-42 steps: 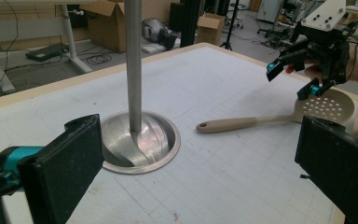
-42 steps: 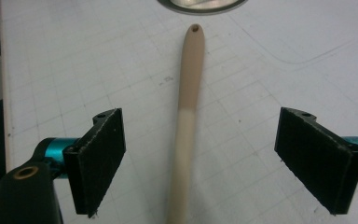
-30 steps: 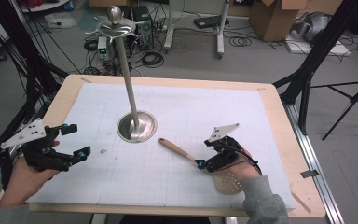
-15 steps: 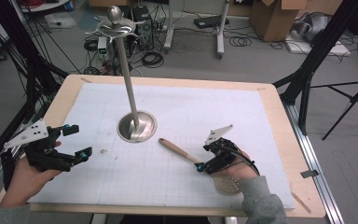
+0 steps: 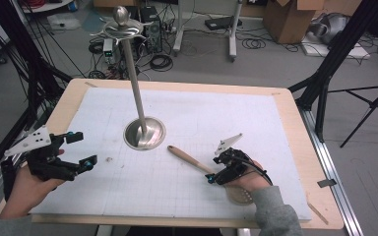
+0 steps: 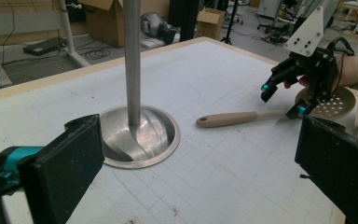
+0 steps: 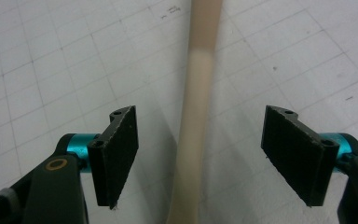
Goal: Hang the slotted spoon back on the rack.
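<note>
Right gripper (image 7: pixel 199 158) being lowered astride spoon handle (image 7: pixel 196 116), jaws just closing, not yet touching, left gripper (image 5: pixel 81 150) being held released, away from stand (image 5: pixel 144 132)

Stand base (image 5: pixel 144 133) sits on the counter (image 5: pixel 285 115), left of centre, pole upright from it. Slotted spoon (image 5: pixel 189 158) lies flat on the counter just right of and nearer than the base, handle end toward the base. Right hand-held gripper (image 5: pixel 215 173) straddles the handle; left hand-held gripper (image 5: pixel 82 150) near the counter's left edge.
</note>
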The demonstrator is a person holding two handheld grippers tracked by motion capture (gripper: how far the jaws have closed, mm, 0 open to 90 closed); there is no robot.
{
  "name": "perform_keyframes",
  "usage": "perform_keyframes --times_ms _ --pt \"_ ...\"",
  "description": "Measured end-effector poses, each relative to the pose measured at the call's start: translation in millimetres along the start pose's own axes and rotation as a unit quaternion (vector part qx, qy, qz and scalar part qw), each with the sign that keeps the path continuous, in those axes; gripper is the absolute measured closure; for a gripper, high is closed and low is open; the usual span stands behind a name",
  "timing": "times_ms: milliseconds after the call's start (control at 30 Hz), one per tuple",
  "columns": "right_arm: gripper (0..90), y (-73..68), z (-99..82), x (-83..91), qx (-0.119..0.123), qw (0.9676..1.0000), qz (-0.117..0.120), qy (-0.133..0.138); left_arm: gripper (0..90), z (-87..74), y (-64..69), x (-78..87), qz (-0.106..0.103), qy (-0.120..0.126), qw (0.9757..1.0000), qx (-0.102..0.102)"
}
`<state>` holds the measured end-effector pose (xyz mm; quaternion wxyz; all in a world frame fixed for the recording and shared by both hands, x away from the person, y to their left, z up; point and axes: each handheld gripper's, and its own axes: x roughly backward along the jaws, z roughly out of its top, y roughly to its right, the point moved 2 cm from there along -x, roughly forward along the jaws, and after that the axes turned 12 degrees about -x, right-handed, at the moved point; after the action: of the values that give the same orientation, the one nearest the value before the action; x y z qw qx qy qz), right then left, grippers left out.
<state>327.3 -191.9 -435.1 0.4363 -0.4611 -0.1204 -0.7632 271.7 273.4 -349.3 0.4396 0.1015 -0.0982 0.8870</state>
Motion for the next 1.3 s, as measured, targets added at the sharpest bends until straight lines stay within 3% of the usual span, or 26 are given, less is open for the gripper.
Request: perform_keyframes --times_ms 500,1000,1300 --pt "37.4 -3.9 -3.9 -3.8 0.008 0.9997 -0.011 -0.021 1.8 -1.1 -0.6 0.5 0.001 -0.002 1.0000 0.001" --pt "59.1 -4.3 -9.0 -0.7 0.020 0.9994 -0.011 -0.027 1.8 -1.2 -1.1 1.6 0.003 -0.002 1.0000 0.001" --pt "70.8 -6.0 -11.7 0.2 0.025 0.9989 -0.031 -0.024 1.7 -0.7 -0.6 1.7 0.002 -0.002 1.0000 -0.001"
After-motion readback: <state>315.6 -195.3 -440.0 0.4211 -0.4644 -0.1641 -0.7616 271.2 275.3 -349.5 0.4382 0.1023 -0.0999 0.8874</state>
